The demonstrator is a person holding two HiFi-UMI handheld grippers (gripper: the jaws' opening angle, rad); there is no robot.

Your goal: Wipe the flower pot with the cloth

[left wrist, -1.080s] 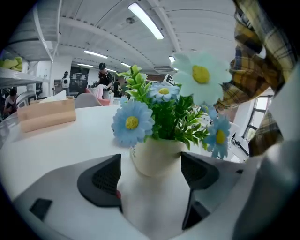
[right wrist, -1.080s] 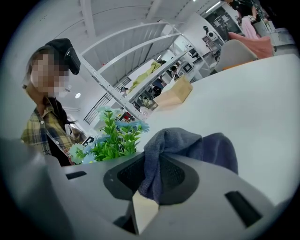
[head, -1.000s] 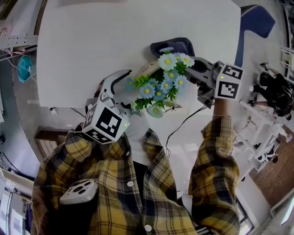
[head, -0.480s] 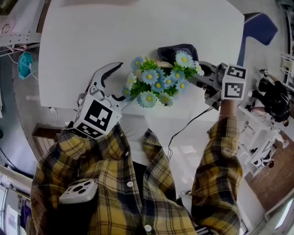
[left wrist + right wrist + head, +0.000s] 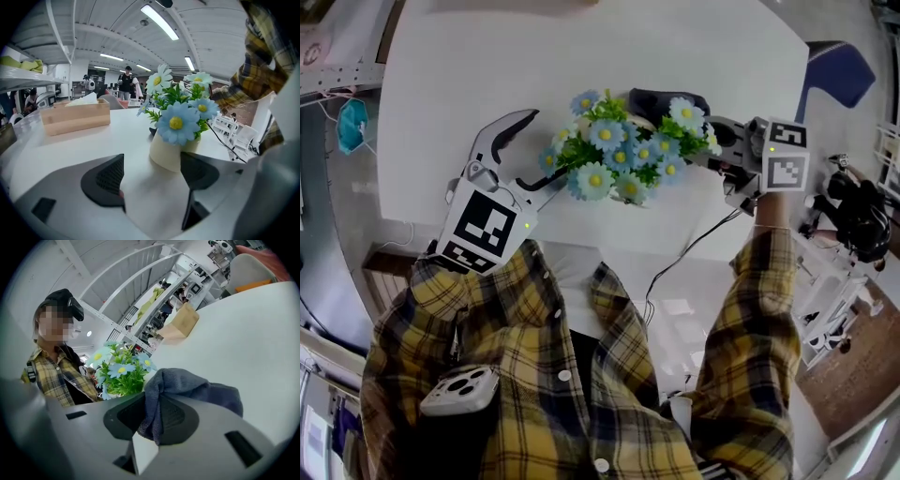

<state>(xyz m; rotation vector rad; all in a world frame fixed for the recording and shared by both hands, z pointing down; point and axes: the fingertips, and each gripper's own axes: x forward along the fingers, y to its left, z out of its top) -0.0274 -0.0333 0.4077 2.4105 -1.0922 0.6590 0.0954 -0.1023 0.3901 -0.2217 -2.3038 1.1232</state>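
You had released the cream round flower pot [image 5: 166, 154] upright on the white counter [image 5: 487, 56]. Your left tongs [image 5: 152, 177] gaped empty, and your right tongs [image 5: 152, 420] gripped the dark blue terry cloth [image 5: 187, 387]. Wiping looked done.

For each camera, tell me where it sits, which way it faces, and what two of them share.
Head view: on the person's head, facing steeply down at the white table; shows yellow plaid shirt, left gripper, right gripper.
Left gripper view: on the left gripper, looking along its open jaws at the cream flower pot of blue daisies; plaid sleeve at right.
Right gripper view: on the right gripper, looking along jaws shut on the dark blue cloth, towards the person.
Shared: both gripper views show the daisies and wooden tissue box.
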